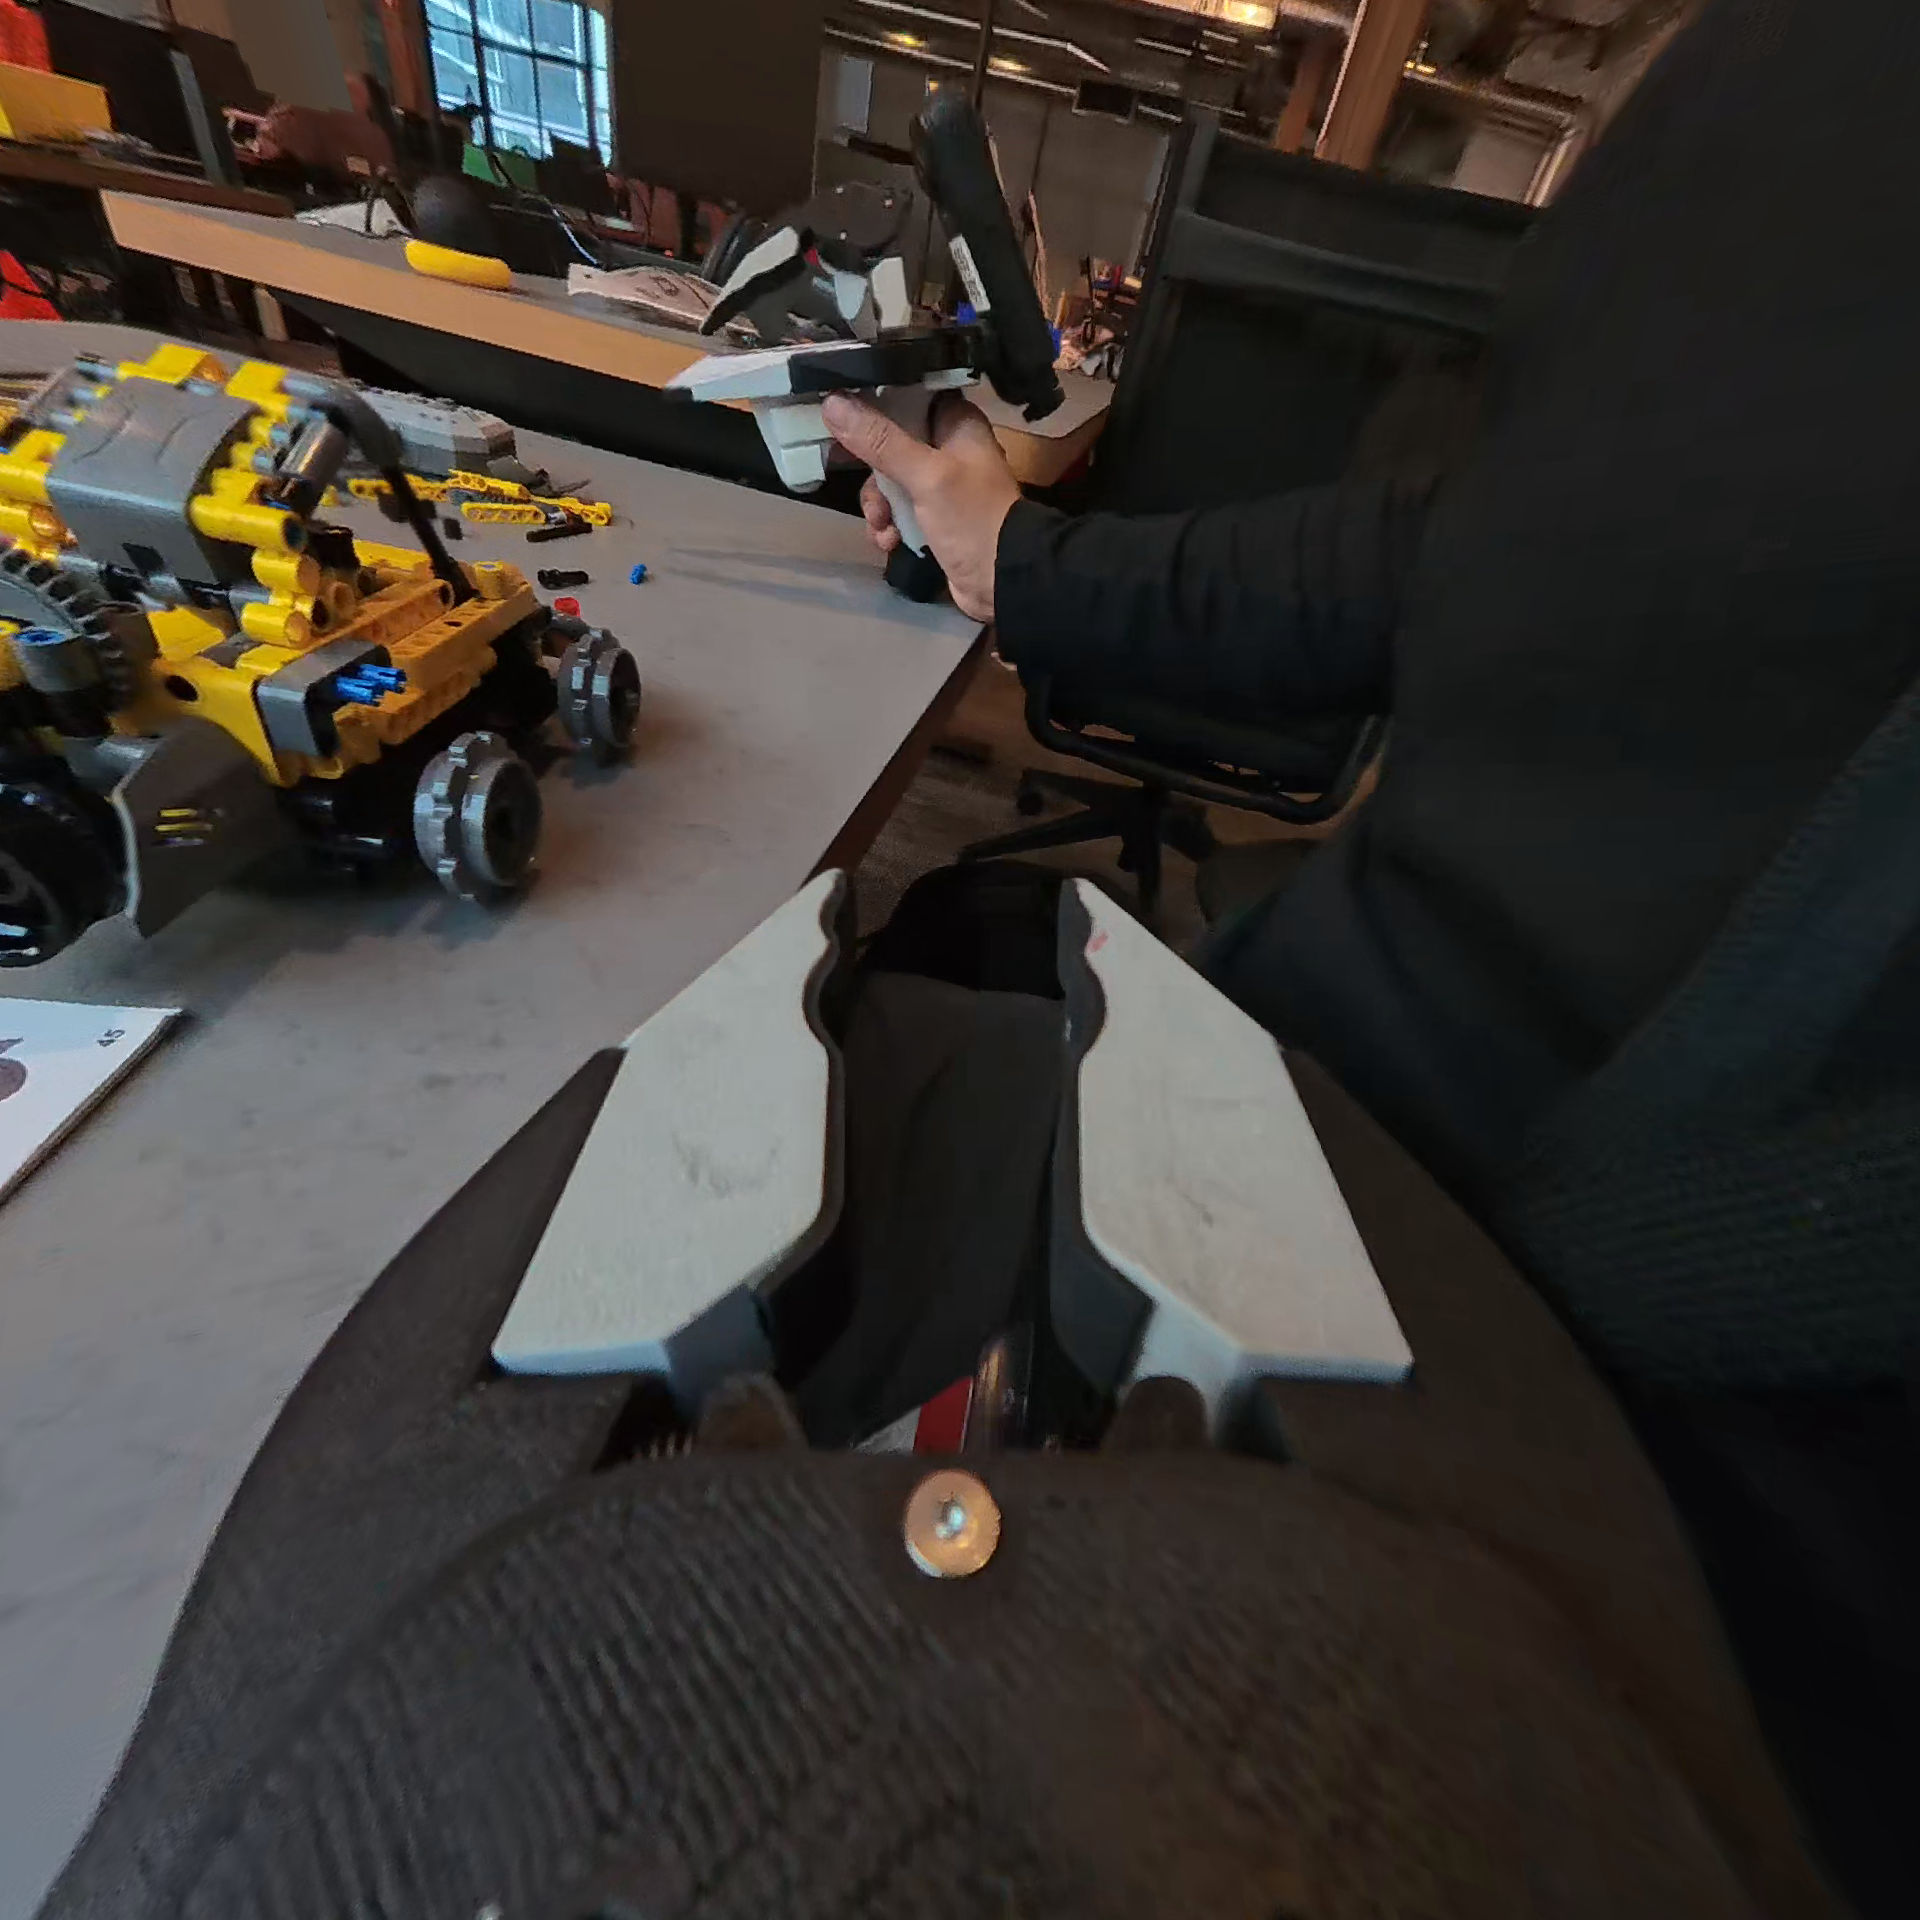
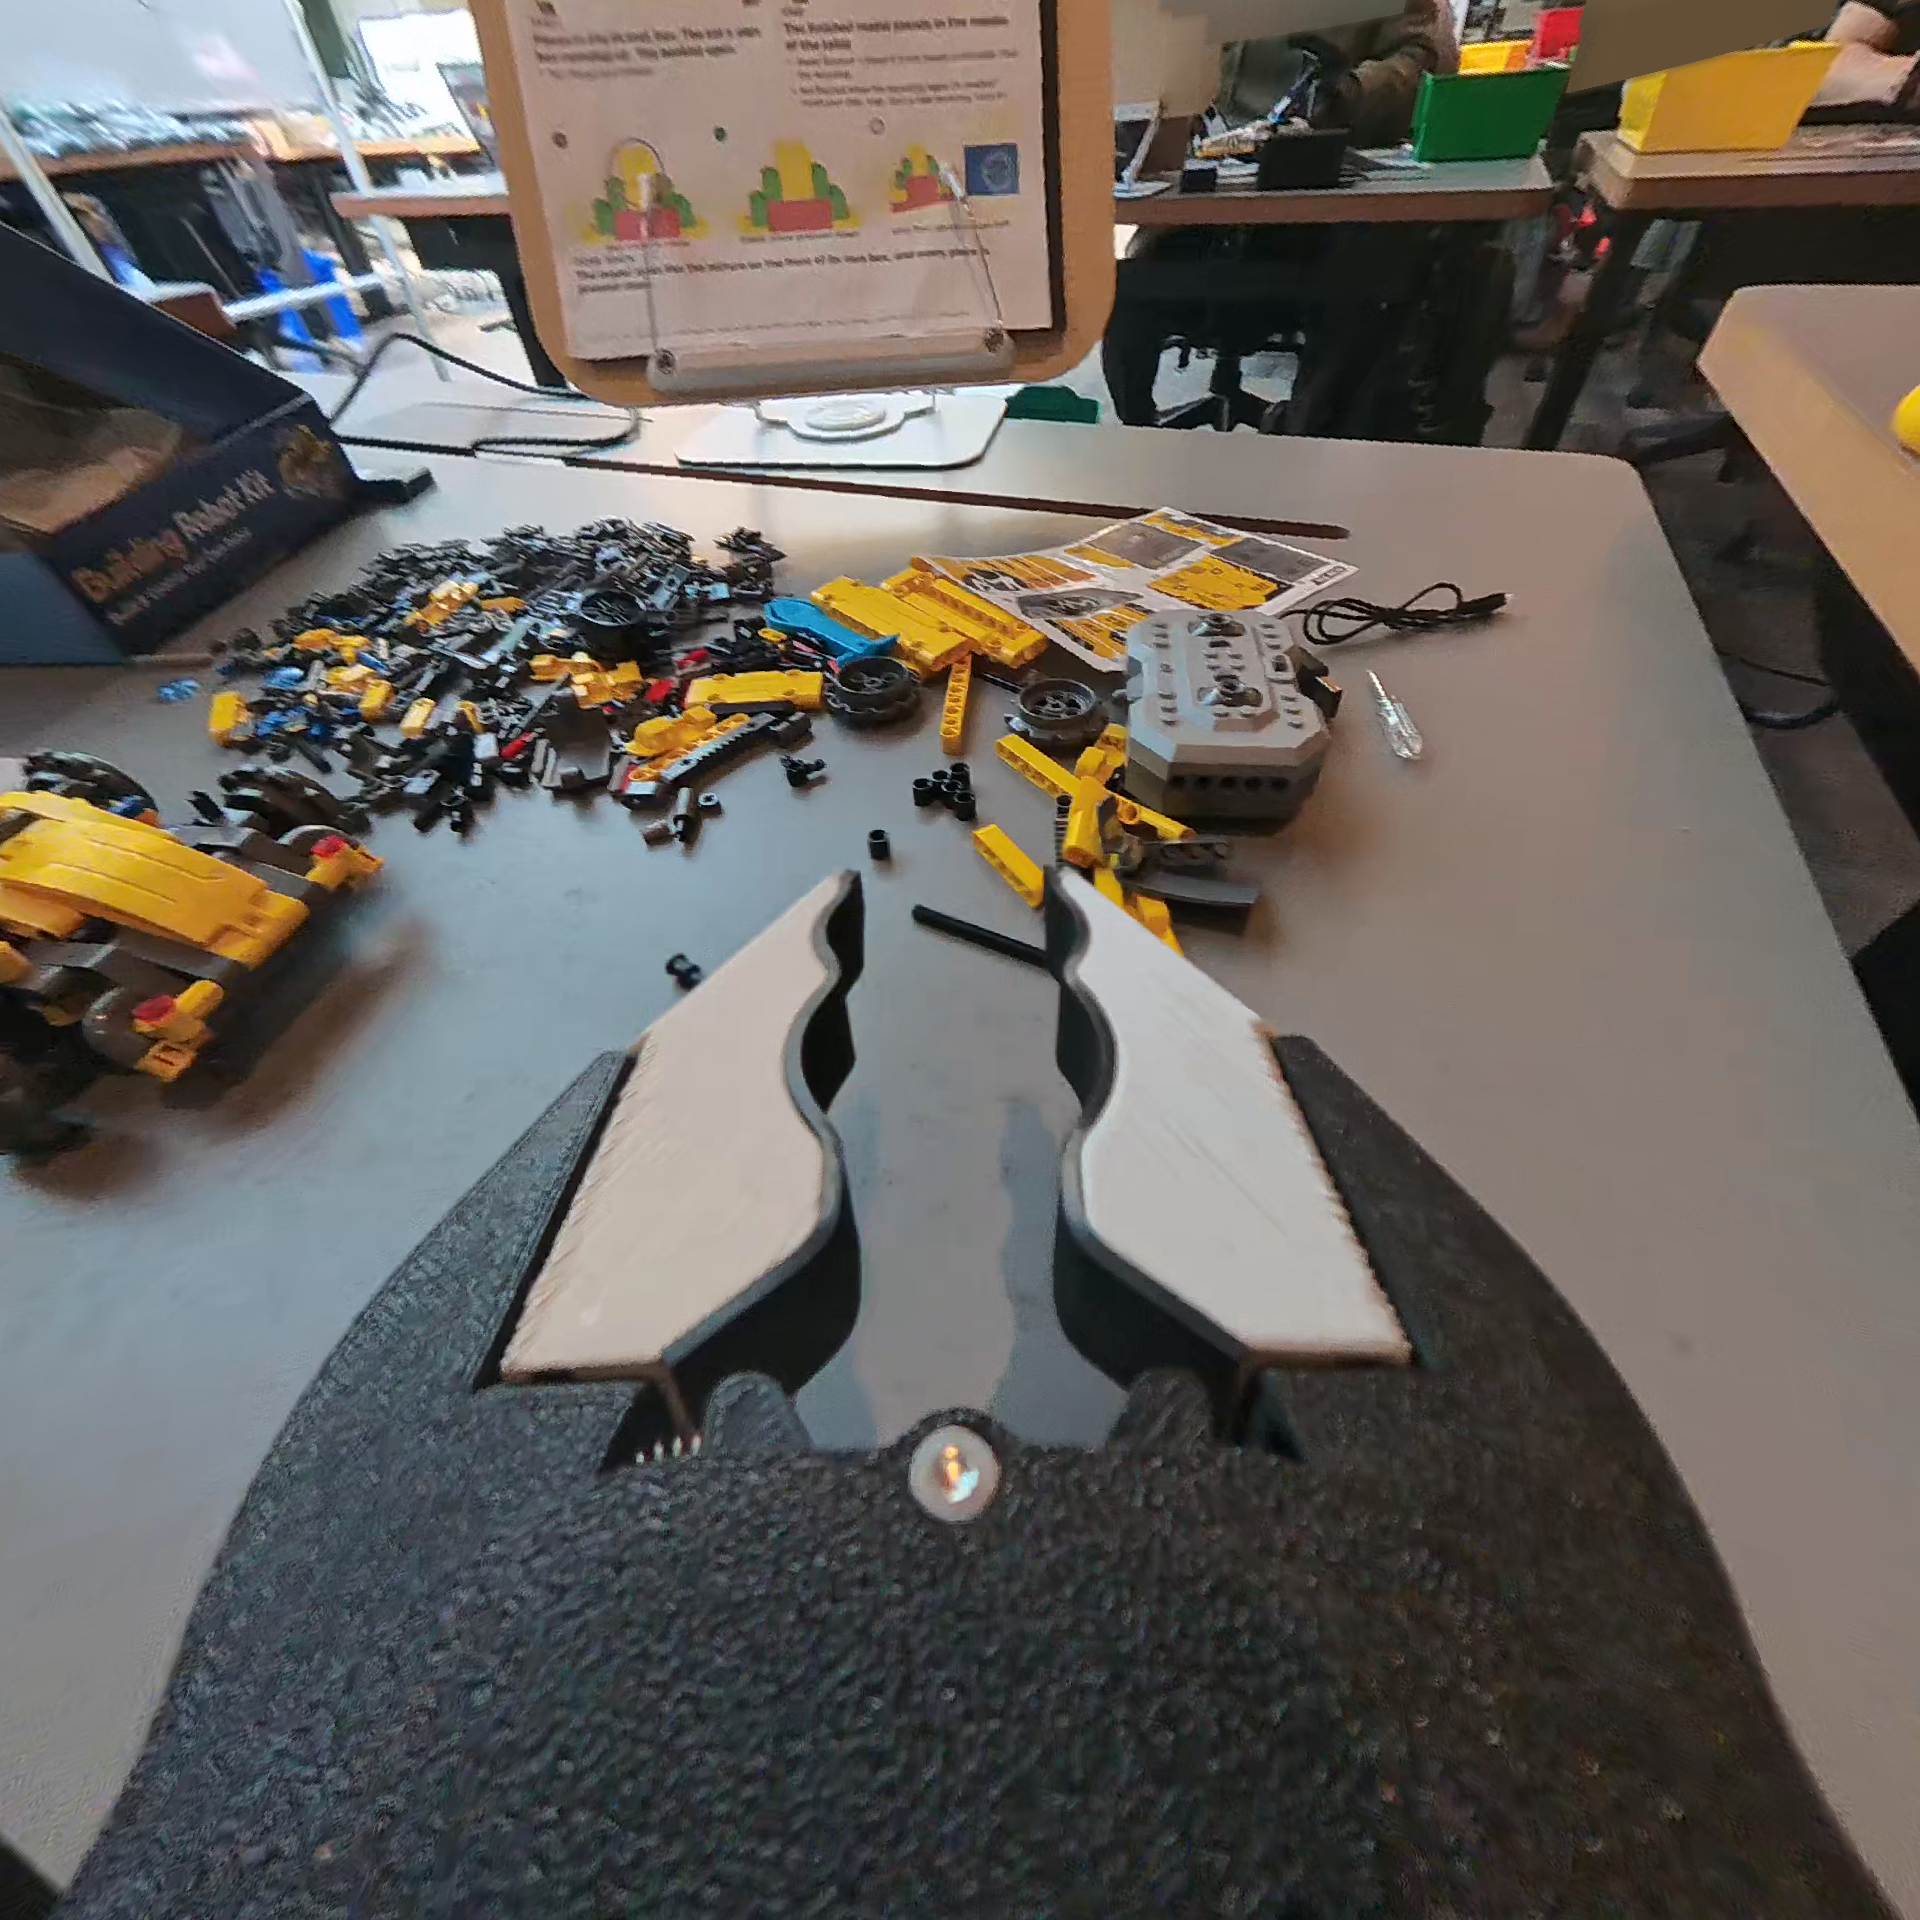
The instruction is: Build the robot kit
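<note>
My left gripper [image 1: 956, 914] hangs past the near corner of the grey table [image 1: 727, 727], its 2 white fingers spread apart with nothing between them; behind the gap I see only dark cloth and the floor. It touches nothing, and the nearest thing to it is the table edge.

My right gripper [image 2: 954, 914] hovers low over the same table, jaws parted and empty. A thin black axle rod [image 2: 977, 935] lies on the surface in the gap just ahead of the tips, and a short yellow beam [image 2: 1008, 862] sits just beside the right finger. In the left wrist view I see this gripper from the side, gripped by my hand [image 1: 935, 499] above the far table edge.

The yellow and grey brick vehicle [image 1: 260, 644] stands on the table to the left of both grippers, well apart from them. It has grey wheels, a toothed gear and a black hose fitted, so it looks partly built, while a broad heap of loose parts [image 2: 540, 665] lies unsorted farther back. By my judgement much is left to fit.

A grey motor block [image 2: 1226, 707] rests to the right of the heap, with a sticker sheet [image 2: 1143, 582] and a black cable [image 2: 1392, 613] beyond it. The only container is the dark kit box [image 2: 156, 488] at the far left; I cannot tell what is inside. A page on a stand [image 2: 800, 177] faces me at the back, and a booklet corner [image 1: 62, 1081] lies near the left gripper.
</note>
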Demonstrator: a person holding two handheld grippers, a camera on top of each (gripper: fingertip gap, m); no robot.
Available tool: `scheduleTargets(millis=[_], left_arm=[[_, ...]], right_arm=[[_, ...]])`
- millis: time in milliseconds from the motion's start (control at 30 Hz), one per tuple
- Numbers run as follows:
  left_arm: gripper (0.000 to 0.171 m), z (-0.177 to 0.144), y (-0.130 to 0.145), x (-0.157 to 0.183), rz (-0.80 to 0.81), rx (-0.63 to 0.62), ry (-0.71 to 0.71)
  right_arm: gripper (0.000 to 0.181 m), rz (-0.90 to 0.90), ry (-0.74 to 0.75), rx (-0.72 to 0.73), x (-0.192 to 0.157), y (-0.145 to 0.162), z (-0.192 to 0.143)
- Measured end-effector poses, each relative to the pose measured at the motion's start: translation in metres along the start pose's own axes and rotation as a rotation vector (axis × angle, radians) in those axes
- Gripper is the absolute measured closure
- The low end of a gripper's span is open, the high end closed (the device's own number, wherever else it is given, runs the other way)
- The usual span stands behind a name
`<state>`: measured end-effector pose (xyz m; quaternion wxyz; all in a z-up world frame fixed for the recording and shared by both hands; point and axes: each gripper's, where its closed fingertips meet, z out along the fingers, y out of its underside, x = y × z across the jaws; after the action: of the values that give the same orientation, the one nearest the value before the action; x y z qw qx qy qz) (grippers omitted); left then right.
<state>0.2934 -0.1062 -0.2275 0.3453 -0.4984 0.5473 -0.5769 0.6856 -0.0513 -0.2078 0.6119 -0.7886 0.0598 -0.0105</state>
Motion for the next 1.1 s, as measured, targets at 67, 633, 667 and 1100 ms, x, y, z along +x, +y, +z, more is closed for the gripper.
scheduleTargets(millis=[67,633,667,1100], left_arm=[[0.133,-0.003,0.004,-0.007,0.004,-0.024,0.016],[0.133,-0.033,0.009,-0.006,-0.079,0.007,0.025],[0.133,-0.031,0.011,-0.004,-0.082,0.0,0.029],[0.131,0.004,0.019,0.002,0.003,-0.118,-0.075]], right_arm=[[0.147,-0.047,0.08,-0.041,0.008,0.005,0.003],[0.154,-0.193,0.308,-0.045,0.025,0.002,-0.004],[0.153,-0.181,0.306,-0.037,0.026,0.001,-0.005],[0.145,-0.234,0.16,0.014,-0.002,-0.003,-0.004]])
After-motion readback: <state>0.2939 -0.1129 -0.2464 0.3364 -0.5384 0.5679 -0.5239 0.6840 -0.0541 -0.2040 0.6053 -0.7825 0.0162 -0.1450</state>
